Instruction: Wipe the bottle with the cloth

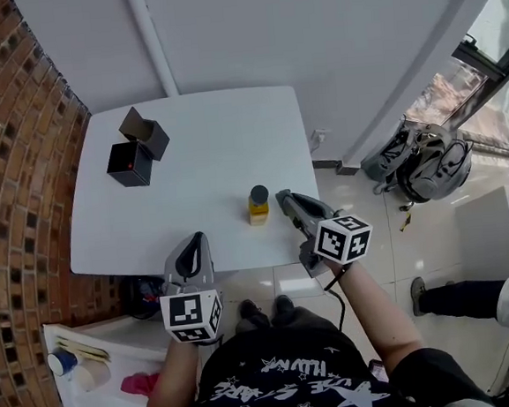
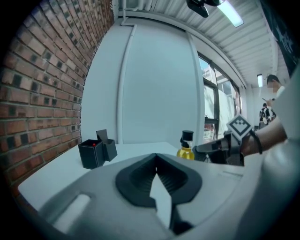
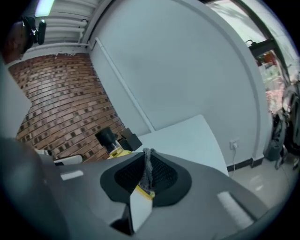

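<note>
A small bottle [image 1: 259,205] of yellow liquid with a black cap stands upright near the front edge of the white table [image 1: 198,168]. My right gripper [image 1: 282,196] lies just right of the bottle, shut on a thin grey cloth [image 3: 148,169] with a yellow edge that is pinched between its jaws. In the right gripper view the bottle [image 3: 111,143] shows to the left, beyond the jaws. My left gripper [image 1: 196,240] hovers at the table's front edge, left of the bottle, shut with nothing in it. From the left gripper view [image 2: 156,161] the bottle [image 2: 186,146] stands ahead to the right.
A black box [image 1: 133,153] with its lid open sits at the table's far left. A brick wall [image 1: 9,175] runs along the left side. A backpack [image 1: 419,162] lies on the floor at the right, and a person's leg [image 1: 458,300] shows there. A low shelf [image 1: 83,364] stands at the lower left.
</note>
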